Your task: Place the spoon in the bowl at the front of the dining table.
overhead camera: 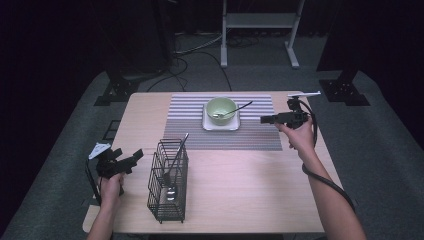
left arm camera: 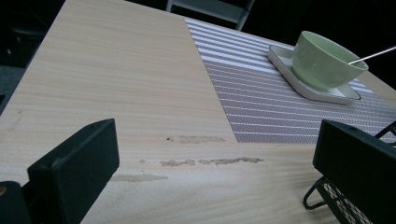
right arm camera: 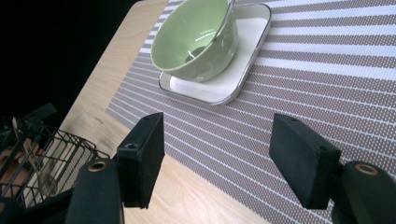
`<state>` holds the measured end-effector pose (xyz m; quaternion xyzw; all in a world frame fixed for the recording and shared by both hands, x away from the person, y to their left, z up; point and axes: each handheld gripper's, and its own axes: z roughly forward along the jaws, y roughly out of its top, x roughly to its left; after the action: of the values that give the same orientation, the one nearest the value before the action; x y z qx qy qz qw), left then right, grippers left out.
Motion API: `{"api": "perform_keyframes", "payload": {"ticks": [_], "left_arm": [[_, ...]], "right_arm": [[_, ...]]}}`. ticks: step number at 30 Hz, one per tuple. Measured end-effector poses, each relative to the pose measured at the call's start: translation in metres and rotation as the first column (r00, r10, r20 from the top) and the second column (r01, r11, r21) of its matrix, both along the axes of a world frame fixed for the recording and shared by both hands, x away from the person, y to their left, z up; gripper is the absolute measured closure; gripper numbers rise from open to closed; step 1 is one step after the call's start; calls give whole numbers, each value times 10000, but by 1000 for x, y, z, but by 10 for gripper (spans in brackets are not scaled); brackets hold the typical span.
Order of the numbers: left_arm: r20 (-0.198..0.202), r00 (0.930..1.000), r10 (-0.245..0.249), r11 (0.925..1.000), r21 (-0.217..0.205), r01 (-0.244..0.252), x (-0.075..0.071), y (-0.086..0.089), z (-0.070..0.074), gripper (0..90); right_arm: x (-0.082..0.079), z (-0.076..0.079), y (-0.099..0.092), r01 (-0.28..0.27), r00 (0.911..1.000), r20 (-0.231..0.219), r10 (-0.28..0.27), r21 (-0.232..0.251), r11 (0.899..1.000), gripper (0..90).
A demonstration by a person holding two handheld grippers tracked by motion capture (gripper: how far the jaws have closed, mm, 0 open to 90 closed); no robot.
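Note:
A pale green bowl [overhead camera: 221,109] [left arm camera: 324,60] [right arm camera: 196,42] stands on a white square plate [overhead camera: 220,125] [left arm camera: 285,58] [right arm camera: 243,65] on a striped placemat [overhead camera: 185,120] [right arm camera: 327,70]. A spoon [overhead camera: 240,107] [left arm camera: 373,55] leans in the bowl. A black wire basket [overhead camera: 169,200] [left arm camera: 336,200] [right arm camera: 46,154] at the front left holds a metal utensil [overhead camera: 172,167]. My left gripper [overhead camera: 135,156] [left arm camera: 219,140] hovers just left of the basket, open, nothing between its jaws. My right gripper [overhead camera: 264,119] [right arm camera: 222,140] is over the placemat's right end, pointing at the bowl, open and empty.
The wooden table [overhead camera: 250,190] has worn patches [left arm camera: 210,162] ahead of the left gripper. A white metal frame [overhead camera: 260,22] stands on the floor behind the table, and black stands [overhead camera: 115,90] sit at both far corners.

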<state>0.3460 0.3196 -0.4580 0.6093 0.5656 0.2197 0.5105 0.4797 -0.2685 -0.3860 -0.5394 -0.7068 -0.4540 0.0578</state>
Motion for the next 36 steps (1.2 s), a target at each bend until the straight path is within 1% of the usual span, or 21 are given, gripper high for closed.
{"api": "perform_keyframes", "payload": {"ticks": [7, 9, 18, 21, 28, 36], "left_arm": [[-13, 10000, 6, 10000, -13, -6, 0, 0, 0, 0], [-14, 10000, 5, 10000, -28, -5, 0, 0, 0, 0], [-27, 10000, 39, 10000, -44, -39, 0, 0, -1, 0], [-19, 10000, 29, 10000, -25, -29, 1, 0, -1, 0], [-24, 10000, 25, 10000, 5, -25, 0, -1, -1, 0], [-13, 10000, 28, 10000, 15, -28, 0, 0, -1, 0]], "right_arm": [[-8, -1, 1, -224, 9997, 72, 225, -97, 9997, 337], [-12, -3, 2, -326, 9995, 40, 327, -232, 9992, 331], [-19, -9, 5, -509, 9987, -45, 508, -184, 9985, 330], [-23, -11, 5, -521, 9986, -78, 521, -49, 9986, 329], [-26, -15, 5, -580, 9983, -70, 581, 66, 9983, 329], [-31, -21, 10, -775, 9968, -202, 775, -40, 9970, 329]]}}
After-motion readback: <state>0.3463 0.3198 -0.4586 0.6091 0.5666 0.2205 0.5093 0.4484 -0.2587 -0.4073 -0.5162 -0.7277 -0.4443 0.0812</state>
